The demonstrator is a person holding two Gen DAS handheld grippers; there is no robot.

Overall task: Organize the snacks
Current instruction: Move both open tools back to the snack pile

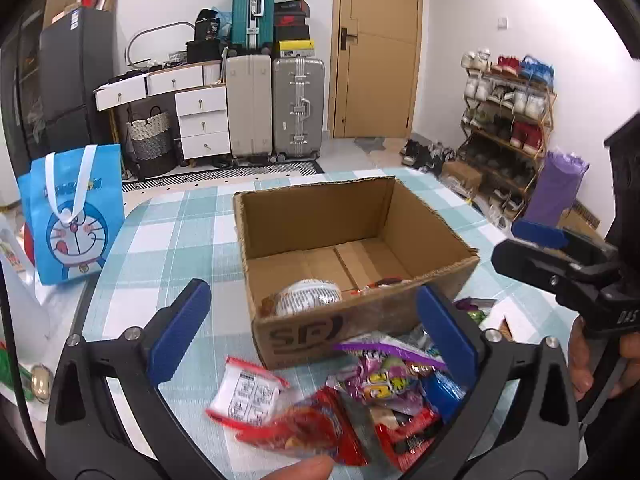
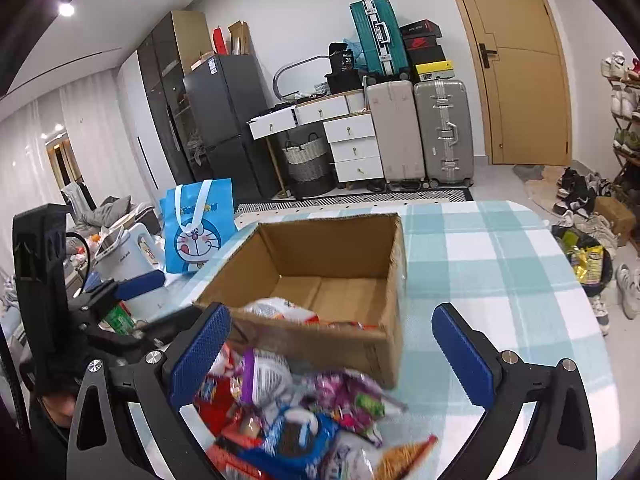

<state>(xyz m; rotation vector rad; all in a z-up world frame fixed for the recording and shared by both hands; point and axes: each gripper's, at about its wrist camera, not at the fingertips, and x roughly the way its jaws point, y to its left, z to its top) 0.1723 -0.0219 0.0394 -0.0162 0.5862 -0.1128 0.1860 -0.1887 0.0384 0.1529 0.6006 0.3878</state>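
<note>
Right now, a brown cardboard box (image 1: 352,248) is seen standing open near the middle of a table (image 1: 168,240) covered with a blue and white checked cloth. Some snacks are already lying inside the box, against its near wall: a round white packet (image 1: 308,296) and something red beside it. A messy pile of snack packets (image 1: 360,400) is spread on the cloth just in front of the box, close to the table's near edge. The left gripper (image 1: 316,336) is held over this pile with its blue pads wide apart, and nothing is pinched between them. The right gripper (image 2: 332,352) is held over the same pile, its jaws also wide apart and empty. A blue cartoon bag (image 1: 76,216) is stood by the table's left edge.
</note>
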